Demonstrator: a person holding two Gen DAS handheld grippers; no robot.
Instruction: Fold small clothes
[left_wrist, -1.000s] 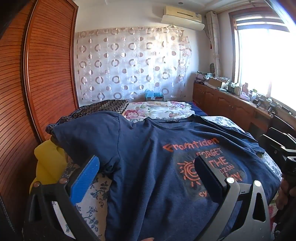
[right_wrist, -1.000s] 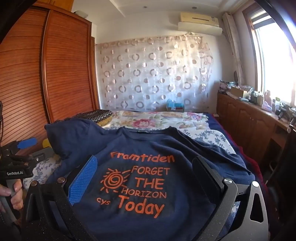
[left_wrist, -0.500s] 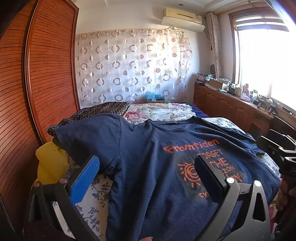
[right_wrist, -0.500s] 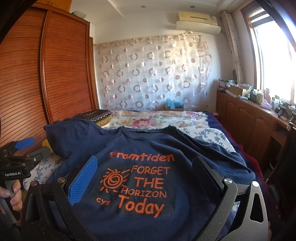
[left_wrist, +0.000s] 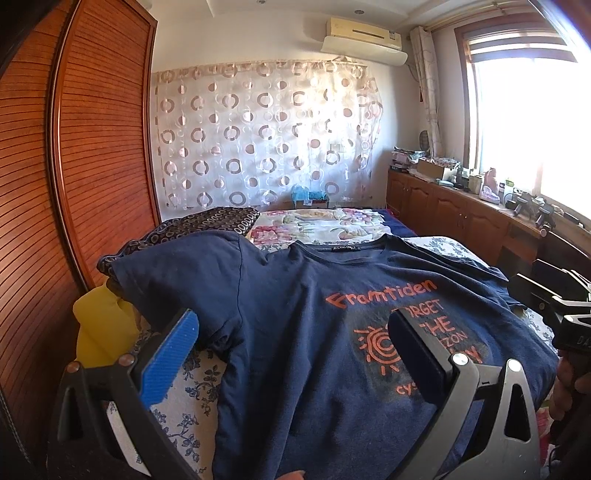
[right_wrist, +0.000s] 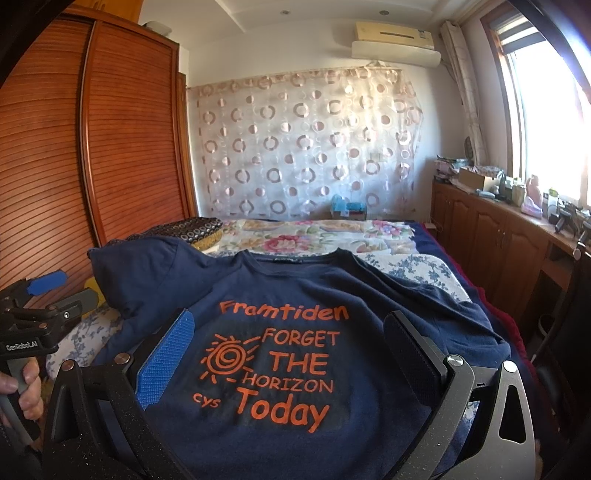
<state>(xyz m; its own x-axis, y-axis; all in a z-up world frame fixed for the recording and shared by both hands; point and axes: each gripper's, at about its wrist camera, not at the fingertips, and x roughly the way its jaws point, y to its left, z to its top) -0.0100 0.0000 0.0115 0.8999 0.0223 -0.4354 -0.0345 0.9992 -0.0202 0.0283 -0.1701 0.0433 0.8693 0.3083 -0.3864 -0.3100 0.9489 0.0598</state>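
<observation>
Jaws of the left gripper (left_wrist: 291, 354) stand wide apart and hold nothing; they hover above the lower left part of a navy blue cotton T-shirt (left_wrist: 295, 332) with orange print. Jaws of the right gripper (right_wrist: 288, 354) are likewise spread wide and empty, framing the orange lettering on the T-shirt (right_wrist: 369, 295). A hand (right_wrist: 22, 387) grips the left gripper's handle at the left edge of the right wrist view. The T-shirt lies face up and spread out on a bed with a white-and-blue floral cover (left_wrist: 173, 410), collar toward the far end. A yellow cloth (left_wrist: 99, 332) lies beside the left sleeve. Beyond the sleeve rests a dark ring-patterned pillow (left_wrist: 207, 225). A slatted brown wooden wardrobe (right_wrist: 129, 147) stands left of the bed, and a sheer circle-patterned curtain (right_wrist: 303, 147) hangs on the far wall.
</observation>
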